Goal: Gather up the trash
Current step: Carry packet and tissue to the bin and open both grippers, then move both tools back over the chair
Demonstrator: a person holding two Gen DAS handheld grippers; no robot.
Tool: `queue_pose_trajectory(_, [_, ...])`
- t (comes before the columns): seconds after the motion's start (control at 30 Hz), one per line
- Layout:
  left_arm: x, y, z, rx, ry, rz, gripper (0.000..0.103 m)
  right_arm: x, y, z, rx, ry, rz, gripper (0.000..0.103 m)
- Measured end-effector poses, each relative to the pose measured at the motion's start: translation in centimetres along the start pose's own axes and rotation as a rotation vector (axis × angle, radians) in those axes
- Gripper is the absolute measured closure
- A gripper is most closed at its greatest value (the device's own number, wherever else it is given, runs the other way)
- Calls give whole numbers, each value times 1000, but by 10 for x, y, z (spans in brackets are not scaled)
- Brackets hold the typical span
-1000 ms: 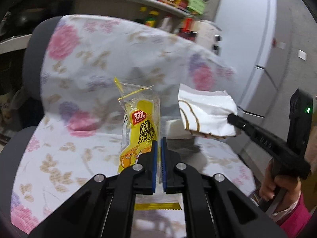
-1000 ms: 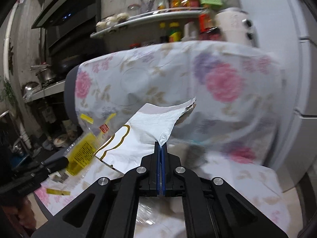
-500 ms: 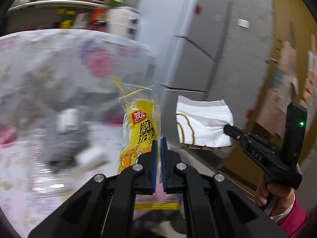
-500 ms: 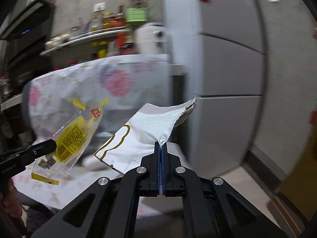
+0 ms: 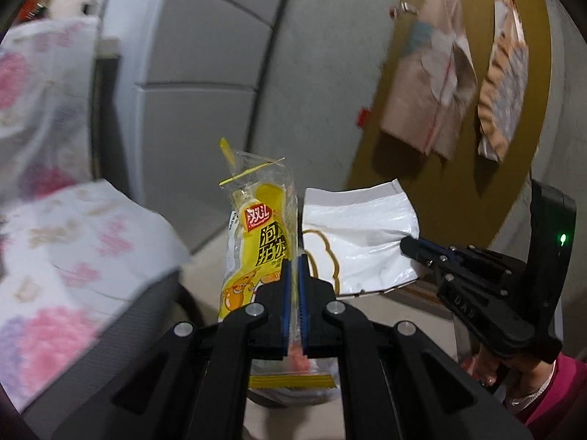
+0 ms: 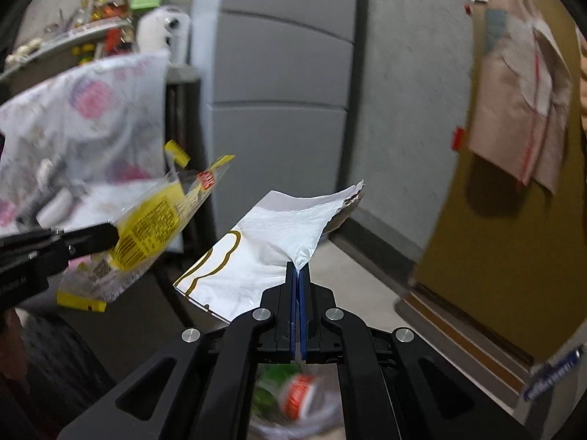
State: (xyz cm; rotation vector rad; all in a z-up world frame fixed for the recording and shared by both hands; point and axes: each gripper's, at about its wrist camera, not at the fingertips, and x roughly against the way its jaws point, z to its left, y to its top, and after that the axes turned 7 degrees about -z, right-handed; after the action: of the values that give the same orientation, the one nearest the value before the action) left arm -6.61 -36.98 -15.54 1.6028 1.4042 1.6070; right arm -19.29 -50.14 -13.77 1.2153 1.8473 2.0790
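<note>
My left gripper [image 5: 294, 261] is shut on a yellow and clear snack wrapper [image 5: 256, 242], which stands upright above its fingers. To its right, my right gripper [image 5: 407, 245] holds a white wrapper [image 5: 359, 234] with a gold line on it. In the right wrist view the right gripper [image 6: 298, 269] is shut on a corner of that white wrapper [image 6: 268, 253], and the left gripper [image 6: 110, 236] carries the yellow wrapper [image 6: 150, 227] at the left. Both wrappers hang in the air over the floor.
A chair with a flowered cover [image 5: 73, 242] is at the left. A grey fridge [image 6: 282, 84] stands behind, a mustard door [image 5: 477, 117] with hanging bags to the right. Blurred trash in a clear bag [image 6: 297, 396] shows below the right gripper. A hand in a pink sleeve [image 5: 543, 385] holds the right gripper.
Both grippers have swung to the right and down, away from the flowered chair toward the fridge and the mustard door. Each keeps its wrapper.
</note>
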Motion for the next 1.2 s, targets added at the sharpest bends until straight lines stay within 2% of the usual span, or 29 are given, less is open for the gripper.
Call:
queue_pose_trajectory(0.17, [-36, -11, -7, 0, -50, 101, 101, -34, -32, -17, -50, -5, 135, 101])
queue_pose_trajectory(0.23, [-44, -12, -6, 2, -54, 121, 99, -46, -42, -20, -69, -2, 179, 97])
queue_pose_trajectory(0.3, [-53, -13, -5, 14, -55, 145, 92, -57, -49, -23, -89, -4, 207, 96])
queue_pose_trajectory(0.37, [-59, -15, 0, 32, -51, 162, 78, -67, -54, -25, -104, -1, 238, 96])
queue_pose_trajectory(0.4, [-61, -16, 4, 44, -46, 166, 75, -72, -56, -25, -110, -1, 260, 96])
queue_pose_trajectory(0.47, [-61, -16, 9, 61, -40, 170, 67, -76, -56, -25, -126, 12, 270, 91])
queue_pose_trajectory(0.53, [-57, -16, 16, 67, -24, 165, 67, -74, -52, -24, -120, 0, 258, 73])
queue_pose_trajectory(0.57, [-53, -15, 19, 70, -13, 159, 67, -73, -49, -24, -120, -1, 249, 71])
queue_pose_trajectory(0.7, [-35, -7, 32, 86, 31, 125, 67, -57, -23, -27, -140, -16, 174, 71])
queue_pose_trajectory(0.9, [1, 9, 47, 93, 119, 57, 67, -14, 29, -23, -176, -19, -1, 71])
queue_pose_trajectory(1.03, [27, 15, 55, 74, 192, 30, 67, -1, 57, -14, -228, 46, -27, 70])
queue_pose_trajectory(1.2, [64, 15, 67, 71, 282, 14, 67, 11, 79, 27, -213, 201, -41, 69])
